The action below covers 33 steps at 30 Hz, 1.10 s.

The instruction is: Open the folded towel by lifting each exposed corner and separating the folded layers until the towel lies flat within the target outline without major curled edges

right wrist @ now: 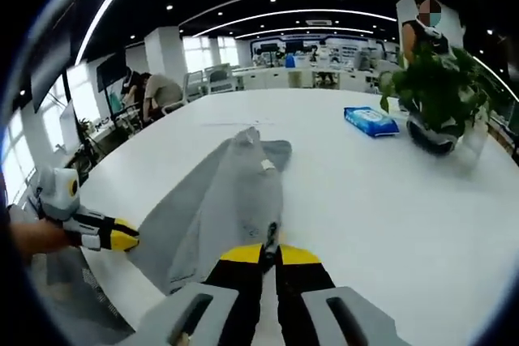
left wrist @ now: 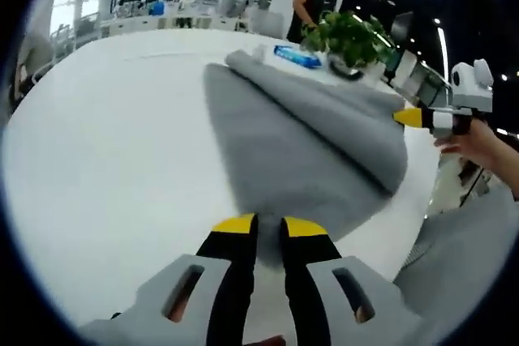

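Observation:
A grey towel (left wrist: 300, 143) lies folded lengthwise on the white table (left wrist: 113, 160), with an upper layer draped as a ridge along its far side. My left gripper (left wrist: 269, 228) is shut on the towel's near edge, and grey cloth shows between its yellow tips. In the right gripper view the same towel (right wrist: 235, 192) stretches away from my right gripper (right wrist: 270, 250), which is shut on its near end. The left gripper (right wrist: 122, 237) comes in from the left at the towel's side corner. In the left gripper view the right gripper (left wrist: 409, 117) touches the towel's right end.
A potted plant (right wrist: 434, 91) and a blue packet (right wrist: 371, 121) stand on the table's far right part. A person (left wrist: 312, 2) stands behind the plant. The table edge (left wrist: 422, 200) runs close to the towel's right end. A seated person (right wrist: 158, 91) is at far desks.

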Each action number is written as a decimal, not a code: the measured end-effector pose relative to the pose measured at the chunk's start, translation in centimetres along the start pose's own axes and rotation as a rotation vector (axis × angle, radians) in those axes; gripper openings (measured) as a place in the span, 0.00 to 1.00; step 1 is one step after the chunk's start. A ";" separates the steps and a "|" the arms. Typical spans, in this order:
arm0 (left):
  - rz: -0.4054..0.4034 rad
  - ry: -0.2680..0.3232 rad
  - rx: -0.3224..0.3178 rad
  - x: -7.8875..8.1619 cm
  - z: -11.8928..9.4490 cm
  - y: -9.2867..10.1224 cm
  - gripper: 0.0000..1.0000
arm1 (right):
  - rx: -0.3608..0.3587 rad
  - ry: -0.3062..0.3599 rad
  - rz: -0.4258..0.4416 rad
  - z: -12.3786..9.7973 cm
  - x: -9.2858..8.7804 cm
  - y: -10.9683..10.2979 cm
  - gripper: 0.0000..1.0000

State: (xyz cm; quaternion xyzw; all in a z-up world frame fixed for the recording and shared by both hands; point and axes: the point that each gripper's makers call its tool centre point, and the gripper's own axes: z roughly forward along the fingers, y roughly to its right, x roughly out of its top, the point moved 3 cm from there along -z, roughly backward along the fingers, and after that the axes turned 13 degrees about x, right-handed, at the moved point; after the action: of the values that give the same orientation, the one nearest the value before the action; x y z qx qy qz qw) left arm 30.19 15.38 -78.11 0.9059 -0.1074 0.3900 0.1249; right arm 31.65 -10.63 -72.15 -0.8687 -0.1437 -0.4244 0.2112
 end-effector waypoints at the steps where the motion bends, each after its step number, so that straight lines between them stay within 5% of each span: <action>1: -0.007 -0.003 0.002 0.0 0.0 0.0 0.11 | -0.007 -0.003 0.009 -0.1 -0.2 0.2 0.02; 14: 0.005 -0.021 0.047 -0.5 -0.3 -0.7 0.10 | -0.109 -0.048 0.060 -3.1 -4.1 2.9 0.02; 33: -0.014 -0.043 0.066 -0.8 -0.7 -0.9 0.10 | -0.152 -0.068 0.134 -5.9 -8.4 2.9 0.02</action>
State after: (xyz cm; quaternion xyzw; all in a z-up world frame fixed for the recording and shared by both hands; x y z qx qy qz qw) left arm 29.42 16.58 -78.39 0.9186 -0.0907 0.3727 0.0952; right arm 23.86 -16.61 -76.25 -0.9038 -0.0595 -0.3892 0.1674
